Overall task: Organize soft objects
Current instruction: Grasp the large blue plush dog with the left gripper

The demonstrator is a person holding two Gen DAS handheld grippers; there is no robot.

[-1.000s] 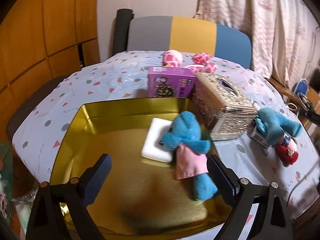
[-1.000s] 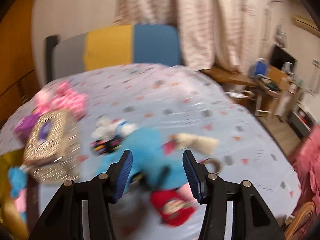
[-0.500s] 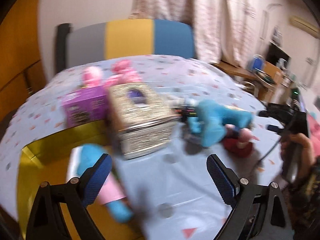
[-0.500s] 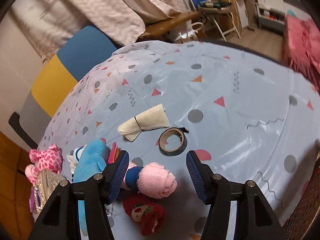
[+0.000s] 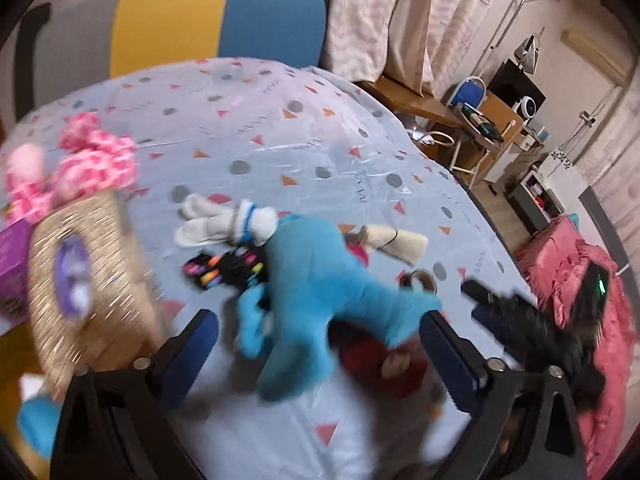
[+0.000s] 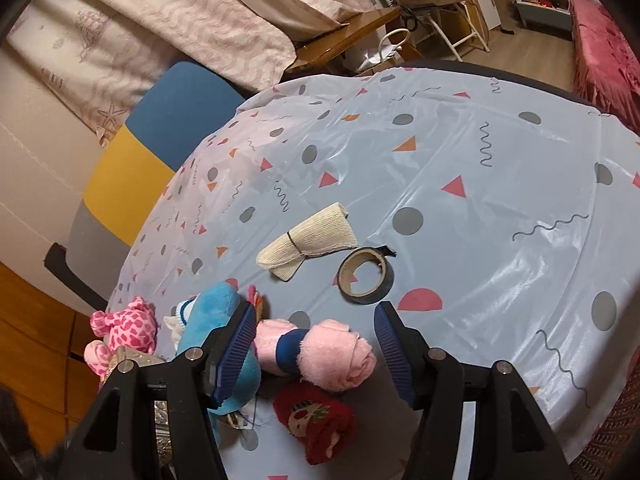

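My left gripper [image 5: 320, 356] hangs low over the table with its jaws opening wide. A blue plush toy [image 5: 320, 292] lies between and just ahead of its fingers, untouched by the pads. A red sock [image 5: 384, 360] sits under the plush's right side. My right gripper [image 6: 316, 344] is open, and a pink rolled sock with a blue band [image 6: 316, 352] lies on the table between its pads, which are not pressing it. The blue plush [image 6: 212, 312] is behind the right gripper's left finger and the red sock [image 6: 316, 420] is nearer the camera. The right gripper [image 5: 500, 308] shows as a dark blur in the left wrist view.
White socks [image 5: 224, 220], a marker pack [image 5: 228, 270], a cream rolled cloth [image 6: 308, 240] and a tape roll [image 6: 366, 276] lie around the plush. A gold tissue box [image 5: 80, 280] and a pink spotted plush [image 5: 80, 168] stand at the left. A chair [image 5: 216, 20] stands behind the table.
My left gripper has swung right, from over the gold tray with the small blue bear to the blue plush. My right gripper rolled and dropped over the pink rolled sock, then held still.
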